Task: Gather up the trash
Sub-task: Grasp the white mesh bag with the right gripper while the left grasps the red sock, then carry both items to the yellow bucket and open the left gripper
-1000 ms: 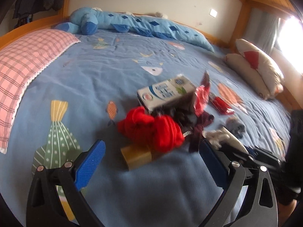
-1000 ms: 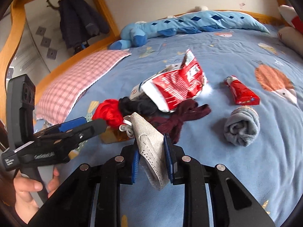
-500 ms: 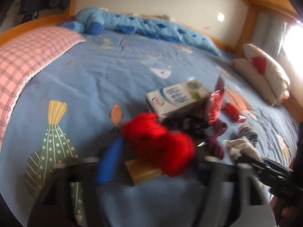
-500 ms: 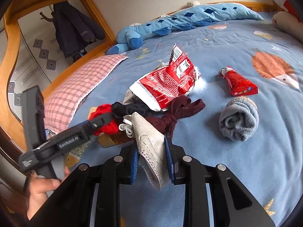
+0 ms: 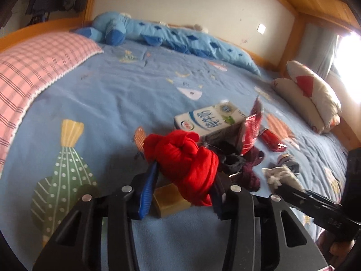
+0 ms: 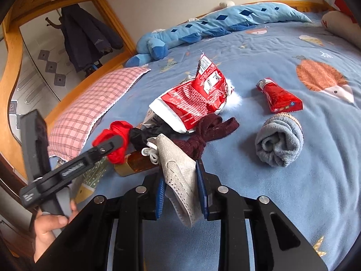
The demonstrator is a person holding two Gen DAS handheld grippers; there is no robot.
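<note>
The left gripper is closing its jaws around a red cloth, which sits bunched between the blue pads; whether both pads already press it is unclear. Just beneath the cloth lies a small brown block on the blue bedspread. The right gripper is clamped on a grey mask, which hangs down between its pads. Just past the red cloth sit a black cloth, a maroon sock, a milk carton and a red snack bag leaning on it. Farther right lie a red wrapper and a rolled grey sock, well apart from the heap. A pink pillow lies at the left.
</note>
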